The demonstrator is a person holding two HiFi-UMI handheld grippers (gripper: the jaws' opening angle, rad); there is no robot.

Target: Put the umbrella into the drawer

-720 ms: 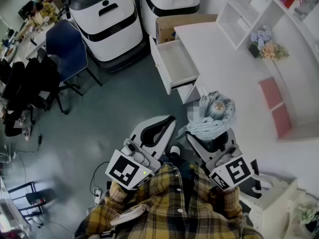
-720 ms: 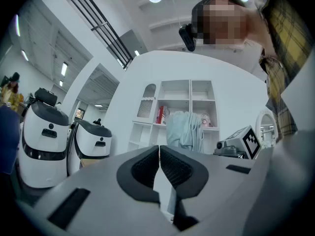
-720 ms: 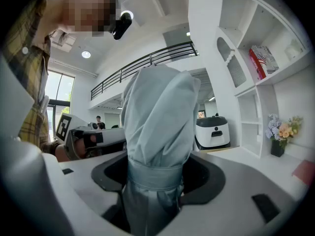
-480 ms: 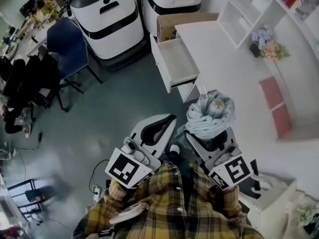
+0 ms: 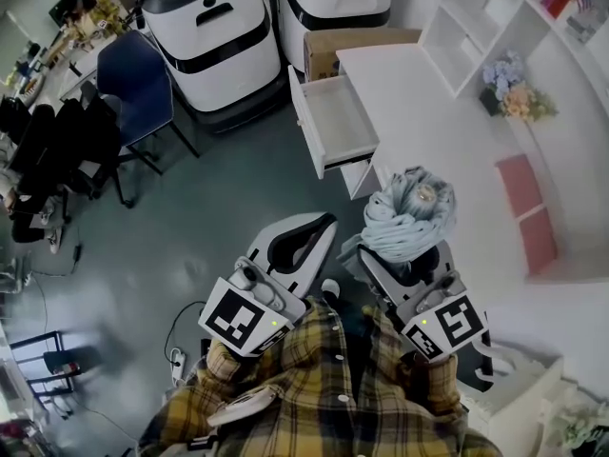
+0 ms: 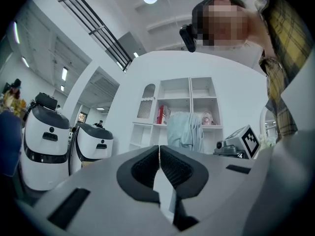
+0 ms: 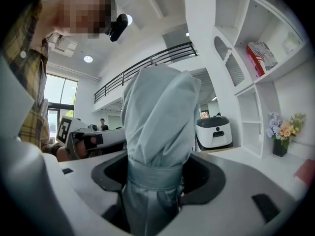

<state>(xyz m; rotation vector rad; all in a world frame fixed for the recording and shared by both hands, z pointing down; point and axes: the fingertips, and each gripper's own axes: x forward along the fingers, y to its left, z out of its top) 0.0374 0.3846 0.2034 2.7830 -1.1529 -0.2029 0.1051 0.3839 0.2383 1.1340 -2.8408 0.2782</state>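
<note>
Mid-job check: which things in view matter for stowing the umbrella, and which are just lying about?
For the job: umbrella, clamped in the right hand-held gripper; open drawer.
Lying about: cardboard box; flowers; blue chair.

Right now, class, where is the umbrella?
The umbrella is clamped in the right tool, right of centre in the head view, just short of the open drawer.

The umbrella (image 5: pixel 407 219), gripped in the right tongs (image 5: pixel 409 255), edges slightly up and to the right in the head view, further over the bench (image 5: pixel 419 93). The left tongs (image 5: pixel 300 241) drift a touch leftward. The room slides slightly rightward in that view.
</note>
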